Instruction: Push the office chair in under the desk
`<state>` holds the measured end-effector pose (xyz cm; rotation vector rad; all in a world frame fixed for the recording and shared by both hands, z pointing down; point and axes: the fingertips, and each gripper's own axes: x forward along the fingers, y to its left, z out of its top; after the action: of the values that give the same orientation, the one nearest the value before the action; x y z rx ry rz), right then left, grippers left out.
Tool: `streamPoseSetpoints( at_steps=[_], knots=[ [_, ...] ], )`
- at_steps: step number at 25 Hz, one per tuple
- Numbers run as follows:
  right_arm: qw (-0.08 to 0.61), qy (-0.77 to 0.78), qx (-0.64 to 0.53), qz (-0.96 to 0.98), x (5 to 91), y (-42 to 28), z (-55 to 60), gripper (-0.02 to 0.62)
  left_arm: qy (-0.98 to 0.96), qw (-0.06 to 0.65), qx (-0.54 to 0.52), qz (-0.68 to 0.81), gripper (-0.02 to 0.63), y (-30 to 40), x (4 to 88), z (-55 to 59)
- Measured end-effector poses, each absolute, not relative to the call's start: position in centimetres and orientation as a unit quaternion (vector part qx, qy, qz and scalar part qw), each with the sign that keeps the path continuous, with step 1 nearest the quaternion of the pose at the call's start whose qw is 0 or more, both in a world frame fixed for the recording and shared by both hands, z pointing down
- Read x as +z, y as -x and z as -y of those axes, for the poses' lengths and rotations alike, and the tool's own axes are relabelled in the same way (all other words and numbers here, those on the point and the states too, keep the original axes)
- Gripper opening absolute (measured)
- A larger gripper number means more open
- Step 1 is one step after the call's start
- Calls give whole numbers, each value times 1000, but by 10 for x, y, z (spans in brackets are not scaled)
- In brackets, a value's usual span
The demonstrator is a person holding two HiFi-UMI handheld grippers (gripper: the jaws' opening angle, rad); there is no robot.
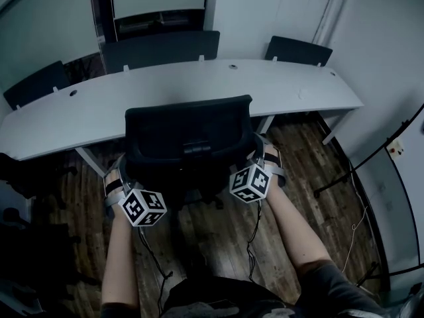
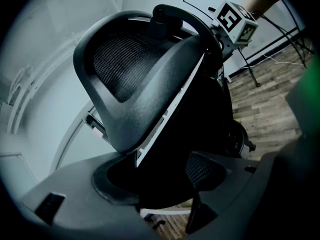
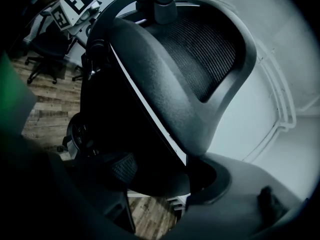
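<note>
Office chair [image 2: 150, 84] mesh: gripper views, not head view

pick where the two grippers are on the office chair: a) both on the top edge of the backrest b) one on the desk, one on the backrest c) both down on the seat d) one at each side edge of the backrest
d, the head view shows the left gripper at the left edge of the backrest and the right gripper at its right edge, each with that edge between its jaws.
</note>
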<state>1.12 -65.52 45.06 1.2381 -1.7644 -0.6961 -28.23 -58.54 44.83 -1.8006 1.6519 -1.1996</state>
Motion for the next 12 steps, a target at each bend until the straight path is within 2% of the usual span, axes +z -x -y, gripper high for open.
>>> streamPoseSetpoints(
  at_steps=[12],
  knots=[
    [413, -495, -287, 709, 450, 20, 735, 308, 648, 212, -425, -595, 299, 313, 448, 666]
  ],
)
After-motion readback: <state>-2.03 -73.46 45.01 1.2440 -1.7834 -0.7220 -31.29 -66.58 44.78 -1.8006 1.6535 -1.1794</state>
